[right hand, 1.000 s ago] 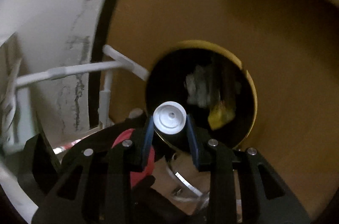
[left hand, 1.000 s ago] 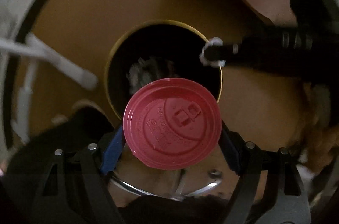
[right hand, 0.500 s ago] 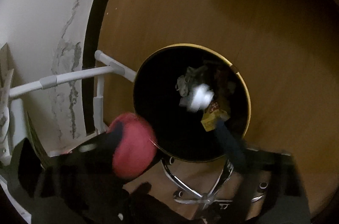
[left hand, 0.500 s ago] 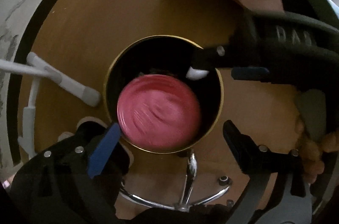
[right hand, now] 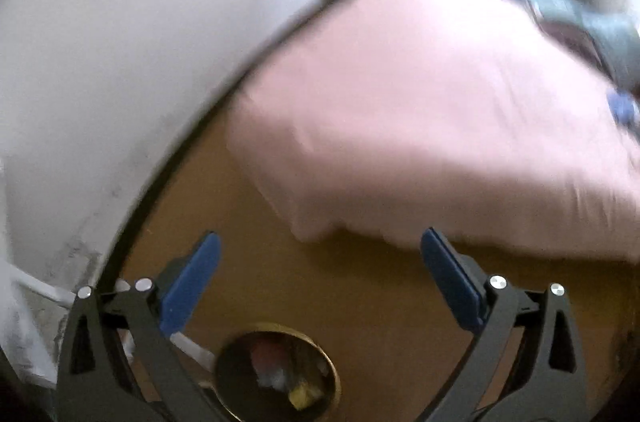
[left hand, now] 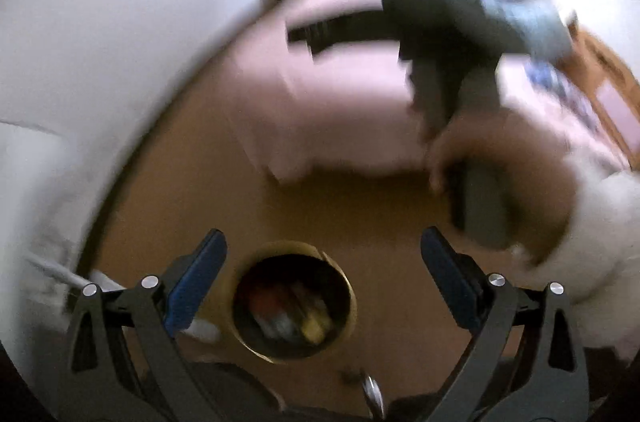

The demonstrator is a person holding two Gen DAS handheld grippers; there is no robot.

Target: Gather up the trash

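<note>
Trash (left hand: 288, 314) is in the round bin (left hand: 348, 306), which sits on the wood floor (left hand: 360, 214) at 6 o'clock in both wrist views. We make out a reddish piece, a whitish piece and a yellow scrap inside; too blurred to name more.

Left hand-held gripper (left hand: 322, 270): jaws spread wide, nothing between them. Right hand-held gripper (right hand: 320, 274): jaws have just been opening, now wide apart and empty too. In the left view the right one also shows at 1 o'clock, held in the person's hand (left hand: 500, 182).

Risks we see from here:
- Both views are heavily smeared, so we can't confirm that everything landed inside the bin. A piece could lie beside it, unseen.
- The white rail (right hand: 192, 346) sits just beside the bin at 8 o'clock; a low swing back could clip it or tip the bin.
- The pink bed (right hand: 420, 122) edge hangs near at 12 o'clock; a fast reach could snag the cover.
- The two grippers are near each other; crossing paths could knock them together.

We'd judge more trash remains elsewhere, but none shows here.
</note>
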